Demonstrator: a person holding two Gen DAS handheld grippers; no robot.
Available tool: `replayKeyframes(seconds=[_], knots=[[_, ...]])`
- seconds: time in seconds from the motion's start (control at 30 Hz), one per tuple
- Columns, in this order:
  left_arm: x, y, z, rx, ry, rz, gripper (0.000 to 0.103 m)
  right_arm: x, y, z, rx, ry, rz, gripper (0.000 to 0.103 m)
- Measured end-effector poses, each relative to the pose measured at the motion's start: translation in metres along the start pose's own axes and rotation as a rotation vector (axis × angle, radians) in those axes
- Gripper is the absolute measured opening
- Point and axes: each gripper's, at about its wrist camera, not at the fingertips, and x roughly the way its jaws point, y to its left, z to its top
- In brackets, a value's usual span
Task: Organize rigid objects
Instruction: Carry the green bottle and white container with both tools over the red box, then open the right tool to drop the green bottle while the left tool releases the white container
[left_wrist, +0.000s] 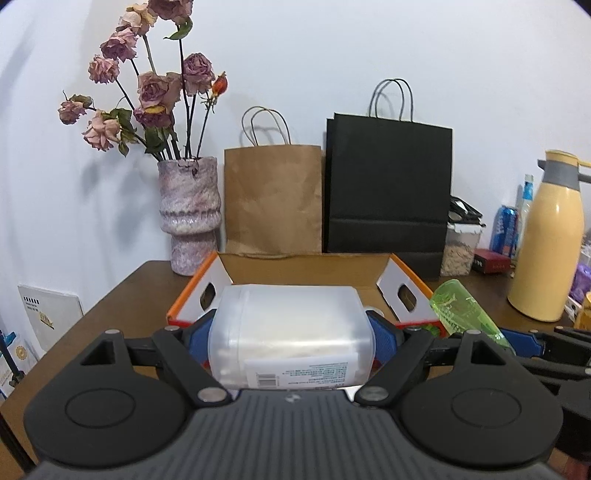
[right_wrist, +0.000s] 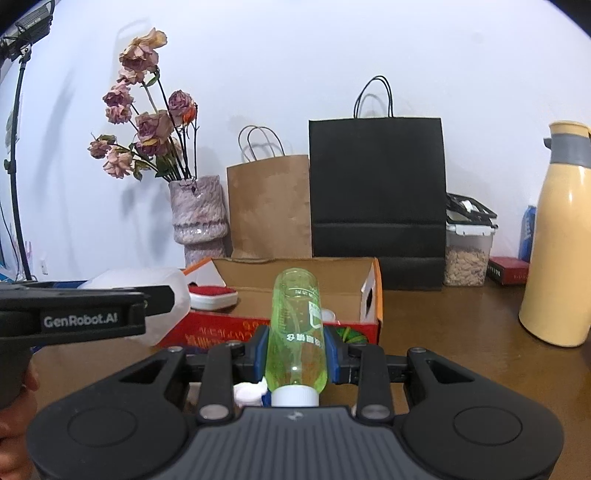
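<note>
Translucent white plastic container (left_wrist: 291, 332), lower centre, clamped by the left tool (left_wrist: 291, 338). Green transparent bottle (right_wrist: 297, 332), white-capped, gripped by the right tool (right_wrist: 297, 354). Orange-edged cardboard box (left_wrist: 306, 267) on the brown surface (left_wrist: 122, 291) behind.

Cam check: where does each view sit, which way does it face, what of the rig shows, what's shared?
Left wrist: sits on the left tool, facing the back wall across the open cardboard box; own blue pads clamp a translucent white plastic container.
Right wrist: sits on the right tool, facing the same way; it grips a clear green plastic bottle, and the left tool and a bit of hand show at left.
Shared: box, container, bottle, pink ceramic vase, brown paper bag, black paper bag.
</note>
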Motion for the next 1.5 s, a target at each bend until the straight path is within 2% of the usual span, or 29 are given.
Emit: replayKeyframes(seconds=[0.23, 0.5, 0.77, 1.17, 1.5], knots=[[0.022, 0.009, 0.020, -0.041, -0.024, 0.016, 0.084, 0.026, 0.010, 0.021, -0.002, -0.021, 0.004, 0.030], [0.053, 0.017, 0.034, -0.084, -0.014, 0.030, 0.084, 0.063, 0.016, 0.036, -0.001, -0.041, -0.002, 0.030], [0.086, 0.014, 0.045, -0.089, -0.010, 0.048, 0.084, 0.097, 0.011, 0.050, -0.003, -0.049, -0.010, 0.030], [0.136, 0.008, 0.058, -0.096, 0.012, 0.074, 0.084, 0.149, -0.001, 0.065, -0.011, -0.018, -0.015, 0.030], [0.162, 0.006, 0.060, -0.068, 0.033, 0.105, 0.084, 0.176, 0.000, 0.069, -0.032, 0.006, -0.005, 0.030]])
